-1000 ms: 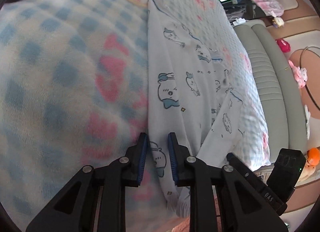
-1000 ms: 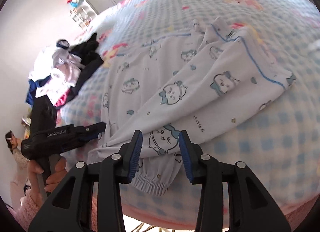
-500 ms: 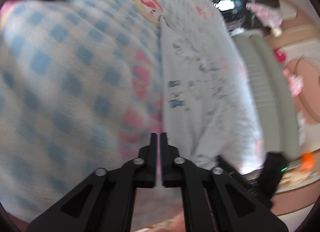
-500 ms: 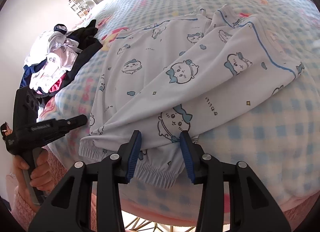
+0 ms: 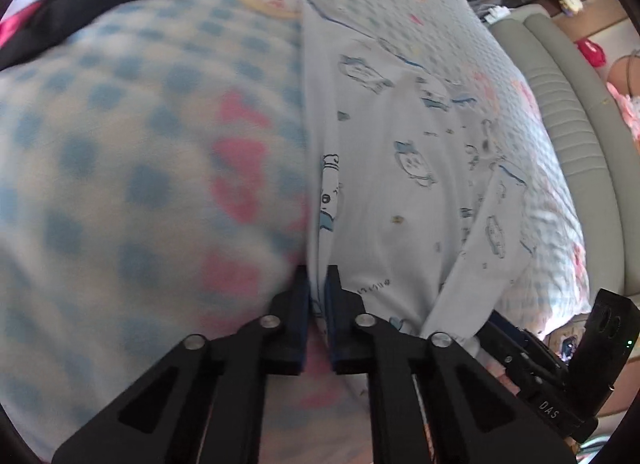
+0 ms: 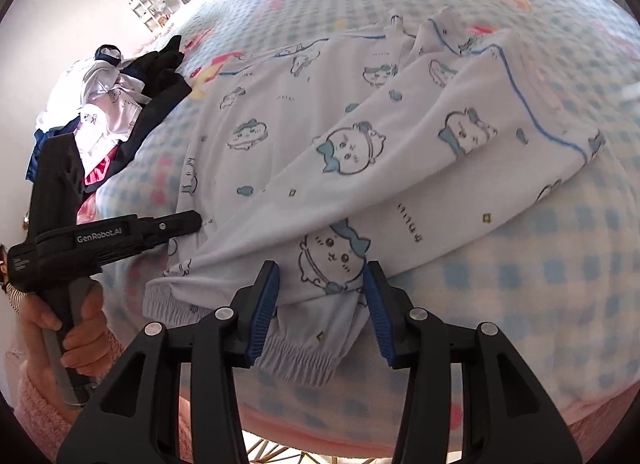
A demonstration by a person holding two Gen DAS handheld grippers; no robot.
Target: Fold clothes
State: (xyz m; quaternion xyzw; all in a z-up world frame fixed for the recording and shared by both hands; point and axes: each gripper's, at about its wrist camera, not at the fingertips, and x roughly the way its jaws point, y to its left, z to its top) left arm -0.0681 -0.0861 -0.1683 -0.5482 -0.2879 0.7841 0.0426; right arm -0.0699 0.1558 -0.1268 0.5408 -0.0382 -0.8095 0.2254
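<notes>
A bed (image 6: 540, 232) covered by a blue-checked blanket with pink figures carries everything. Spread across it near the front edge lies a pair of white pajama pants (image 6: 360, 136) printed with blue cartoon animals, one leg laid over the other, the elastic cuffs (image 6: 304, 348) hanging toward the bed's edge. At the far left sits a pile of unfolded clothes (image 6: 100, 104), dark and white pieces heaped together, well apart from the pants.

The left gripper (image 5: 319, 296) has its jaws clenched on the long side edge of the pants near the cuff end; cloth shows between the pads. In the right wrist view the same tool, held by a hand (image 6: 76, 328), reaches the pants' left edge. The right gripper (image 6: 322, 296) hovers with jaws released, straddling the upper leg just above its cuff.

By my judgement a fold of the cuff end is in hand: one side is pinched, the other not. The next move likely calls for the right jaws to close on the cloth, then both ends lifting together toward the waist.
</notes>
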